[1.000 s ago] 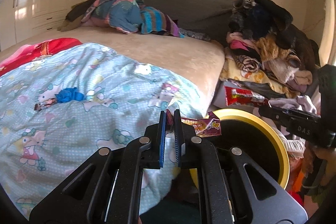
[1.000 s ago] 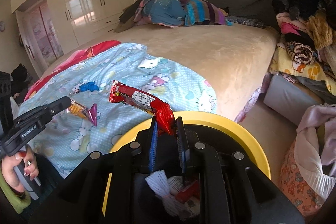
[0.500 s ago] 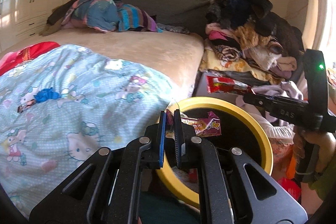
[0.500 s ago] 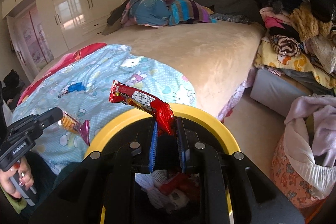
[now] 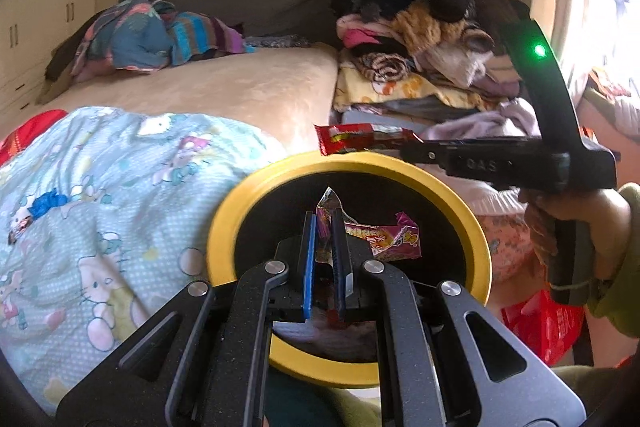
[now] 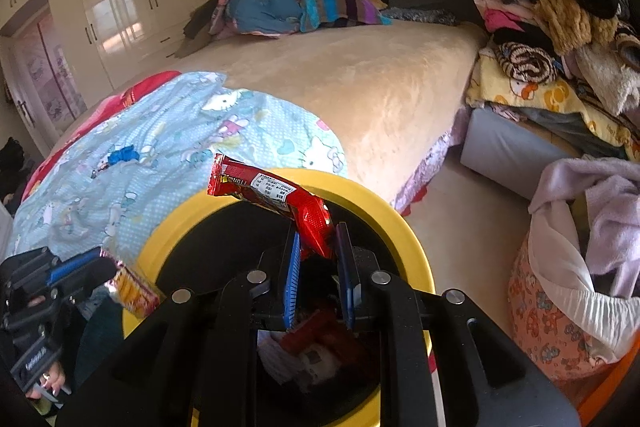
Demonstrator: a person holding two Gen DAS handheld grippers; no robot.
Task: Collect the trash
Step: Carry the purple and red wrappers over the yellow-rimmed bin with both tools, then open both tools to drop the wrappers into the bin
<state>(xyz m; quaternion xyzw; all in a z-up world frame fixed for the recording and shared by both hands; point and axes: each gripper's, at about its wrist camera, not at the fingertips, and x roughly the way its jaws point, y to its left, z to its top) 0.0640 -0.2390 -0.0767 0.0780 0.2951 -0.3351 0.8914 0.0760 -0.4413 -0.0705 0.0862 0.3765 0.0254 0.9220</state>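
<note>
- Beige bed (image 6: 360, 87) fills the background, with a pale blue cartoon-print blanket (image 5: 100, 195) at its near end and a clothes pile (image 6: 560, 27) to the right.
- Right below you is a yellow-rimmed bin (image 5: 224, 223) with wrappers inside.
- Your right gripper (image 6: 320, 251) pinches a glossy red snack wrapper (image 6: 272, 191) by one end; its long axis runs up and leftward over the bin rim.
- Your left gripper (image 5: 323, 227) is nearly closed on a crumpled purple wrapper (image 5: 380, 239), held over the bin mouth and trailing right.
- Another small wrapper (image 5: 18, 227) and a blue scrap (image 5: 48, 199) lie on the blanket.
</note>
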